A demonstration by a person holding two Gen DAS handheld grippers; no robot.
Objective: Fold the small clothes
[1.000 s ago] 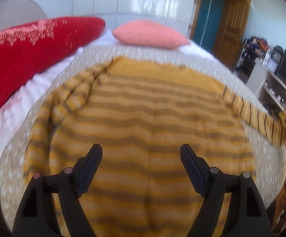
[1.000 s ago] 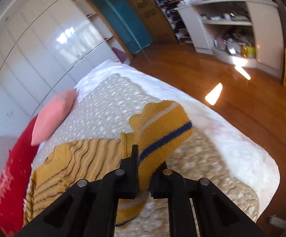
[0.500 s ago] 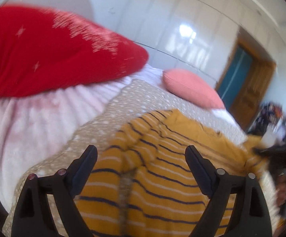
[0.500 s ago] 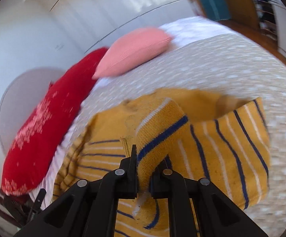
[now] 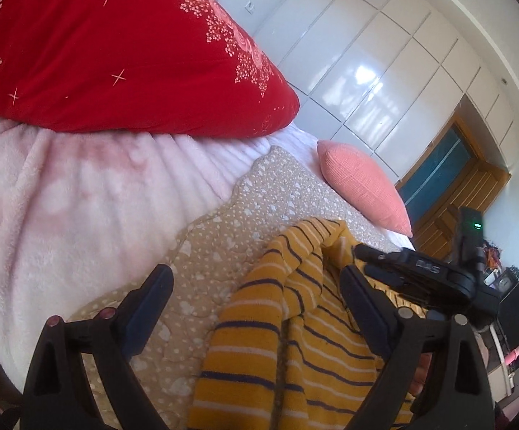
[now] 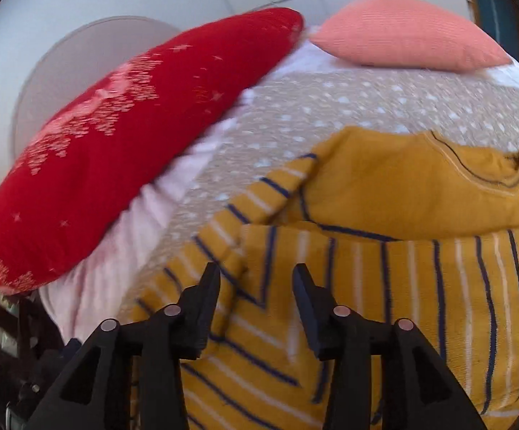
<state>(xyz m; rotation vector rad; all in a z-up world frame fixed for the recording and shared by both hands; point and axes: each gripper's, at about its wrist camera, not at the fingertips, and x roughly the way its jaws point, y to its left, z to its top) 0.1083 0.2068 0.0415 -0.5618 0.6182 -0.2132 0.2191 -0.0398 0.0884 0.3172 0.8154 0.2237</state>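
Observation:
A yellow sweater with dark blue and white stripes [image 6: 402,286] lies on the beige dotted bedspread [image 6: 331,107]. Its right sleeve lies folded across the body. My right gripper [image 6: 255,279] is open and empty just above that folded sleeve. In the left wrist view my left gripper [image 5: 255,286] is open and empty, low over the sweater's left sleeve [image 5: 259,340] and the bedspread [image 5: 202,251]. The right gripper [image 5: 420,272] shows there as a black tool above the sweater at right.
A large red pillow [image 5: 116,46] lies on a pale pink fleece blanket [image 5: 62,197] at the left. A small pink cushion [image 5: 363,186] lies at the bed's far end. White wardrobe doors [image 5: 367,53] and a wooden door [image 5: 449,179] stand behind.
My right gripper carried the sleeve cuff leftward across the sweater, then opened and let it go. My left gripper swung left, toward the left sleeve and red pillow.

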